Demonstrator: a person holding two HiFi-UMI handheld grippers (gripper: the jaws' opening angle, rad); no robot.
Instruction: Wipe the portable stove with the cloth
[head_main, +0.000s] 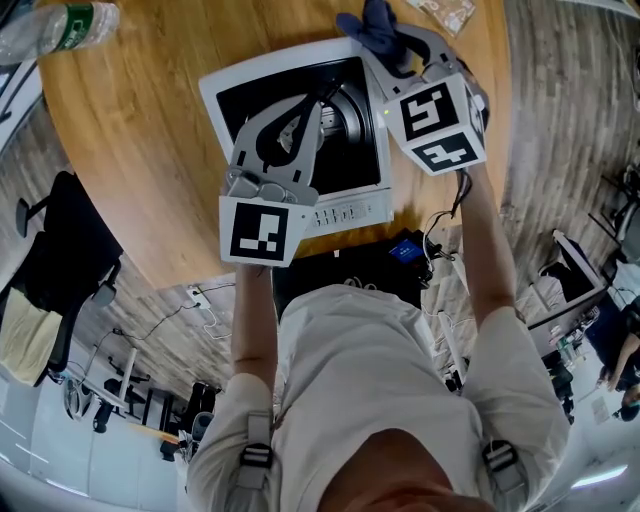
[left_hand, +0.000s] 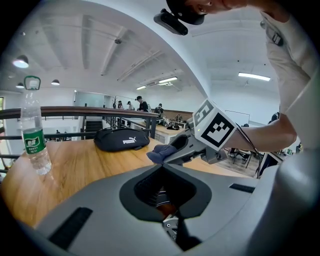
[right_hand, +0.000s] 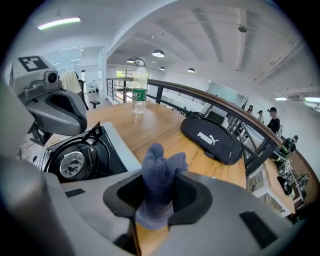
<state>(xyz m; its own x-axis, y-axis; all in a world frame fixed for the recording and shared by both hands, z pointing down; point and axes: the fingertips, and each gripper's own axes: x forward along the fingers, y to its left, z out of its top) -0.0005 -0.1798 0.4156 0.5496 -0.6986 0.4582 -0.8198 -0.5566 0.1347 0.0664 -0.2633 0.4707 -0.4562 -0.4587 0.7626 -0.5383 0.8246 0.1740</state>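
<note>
The portable stove (head_main: 225, 85), white with a black top and a round burner (head_main: 345, 115), lies on the wooden table. My left gripper (head_main: 312, 108) hangs over the burner with its jaws shut; in the left gripper view (left_hand: 167, 200) nothing shows between them. My right gripper (head_main: 385, 45) is at the stove's far right corner, shut on a dark blue cloth (head_main: 375, 28). In the right gripper view the cloth (right_hand: 157, 175) sticks up out of the jaws, with the stove (right_hand: 117, 145) to the left below. The left gripper view shows the cloth (left_hand: 160, 152) in the right gripper (left_hand: 175, 149).
A clear water bottle (head_main: 60, 28) stands on the table's far left. A black bag (right_hand: 212, 135) lies further along the table (head_main: 130, 150), near a railing. A small packet (head_main: 445, 12) is beyond the right gripper. The table's near edge runs just behind the stove.
</note>
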